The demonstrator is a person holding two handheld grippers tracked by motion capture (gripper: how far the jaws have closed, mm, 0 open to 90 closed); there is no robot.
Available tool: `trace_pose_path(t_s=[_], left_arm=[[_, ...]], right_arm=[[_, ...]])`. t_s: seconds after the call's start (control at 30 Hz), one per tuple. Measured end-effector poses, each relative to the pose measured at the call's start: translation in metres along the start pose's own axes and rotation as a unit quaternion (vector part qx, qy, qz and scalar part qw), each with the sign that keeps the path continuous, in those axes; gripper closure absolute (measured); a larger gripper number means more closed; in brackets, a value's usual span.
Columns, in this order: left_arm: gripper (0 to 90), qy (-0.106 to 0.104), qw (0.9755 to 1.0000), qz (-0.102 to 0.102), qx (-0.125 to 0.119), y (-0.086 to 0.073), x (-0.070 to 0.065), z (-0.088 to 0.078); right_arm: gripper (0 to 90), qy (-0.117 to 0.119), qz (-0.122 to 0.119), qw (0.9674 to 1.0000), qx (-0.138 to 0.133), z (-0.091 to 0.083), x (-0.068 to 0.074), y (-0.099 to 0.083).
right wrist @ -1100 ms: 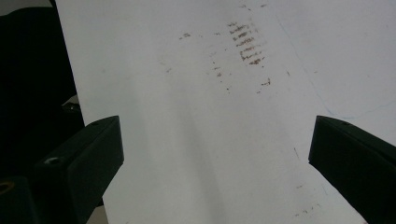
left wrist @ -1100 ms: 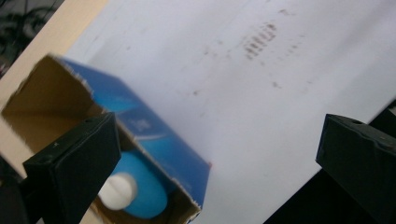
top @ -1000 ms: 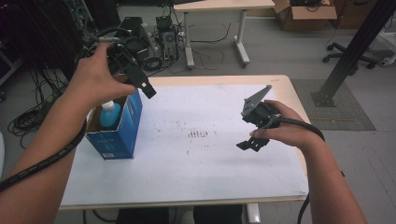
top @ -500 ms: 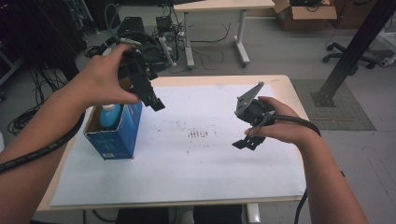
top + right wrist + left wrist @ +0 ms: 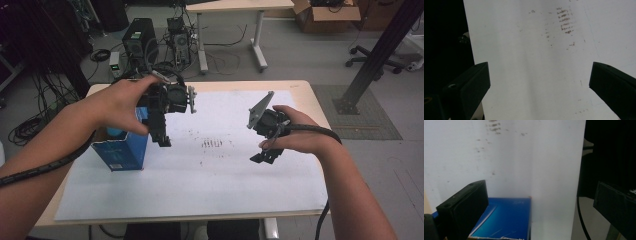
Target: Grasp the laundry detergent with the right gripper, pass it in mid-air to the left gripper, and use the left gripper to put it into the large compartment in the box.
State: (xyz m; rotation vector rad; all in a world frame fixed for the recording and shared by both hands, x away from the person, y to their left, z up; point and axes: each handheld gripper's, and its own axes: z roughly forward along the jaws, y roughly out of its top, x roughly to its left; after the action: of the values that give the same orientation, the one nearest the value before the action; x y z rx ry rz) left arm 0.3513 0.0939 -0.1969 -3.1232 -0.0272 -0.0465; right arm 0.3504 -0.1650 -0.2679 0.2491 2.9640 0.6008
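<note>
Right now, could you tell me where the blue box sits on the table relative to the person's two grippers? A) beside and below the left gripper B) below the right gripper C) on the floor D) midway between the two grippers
A: in the high view the blue box stands on the white sheet right by the left gripper, far from the right gripper.

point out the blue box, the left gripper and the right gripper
blue box [image 5: 122,154], high view, on its front side face
left gripper [image 5: 161,136], high view, between the tips of its jaws beside the box
right gripper [image 5: 264,156], high view, between its jaw tips above the white sheet
</note>
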Motion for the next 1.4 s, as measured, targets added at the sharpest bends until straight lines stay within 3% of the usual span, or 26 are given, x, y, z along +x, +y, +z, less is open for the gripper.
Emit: trace_pose_path(t_s=[0.07,0.27,0.57,0.93,1.4], left_arm=[[0.2,0.004,0.9999,0.005,0.015,0.001,-0.002,0.010],[0.2,-0.018,0.9996,0.011,0.017,-0.001,-0.006,0.031],[0.2,-0.031,0.9994,0.006,0.014,-0.004,-0.003,0.044],[0.2,-0.033,0.9994,-0.007,0.001,-0.008,0.003,0.041],[0.2,-0.036,0.9993,0.000,-0.003,-0.005,0.004,0.039]], right_arm=[[3.3,0.002,0.000,1.0000,0.009,-0.001,0.000,0.001],[3.5,0.004,-0.006,0.9986,0.053,0.003,-0.002,0.000],[3.7,0.010,-0.008,0.9977,0.067,0.005,-0.002,0.003],[3.7,0.010,-0.021,0.9965,0.081,0.004,-0.012,0.013],[3.8,0.015,-0.022,0.9962,0.083,0.011,-0.015,0.017]])
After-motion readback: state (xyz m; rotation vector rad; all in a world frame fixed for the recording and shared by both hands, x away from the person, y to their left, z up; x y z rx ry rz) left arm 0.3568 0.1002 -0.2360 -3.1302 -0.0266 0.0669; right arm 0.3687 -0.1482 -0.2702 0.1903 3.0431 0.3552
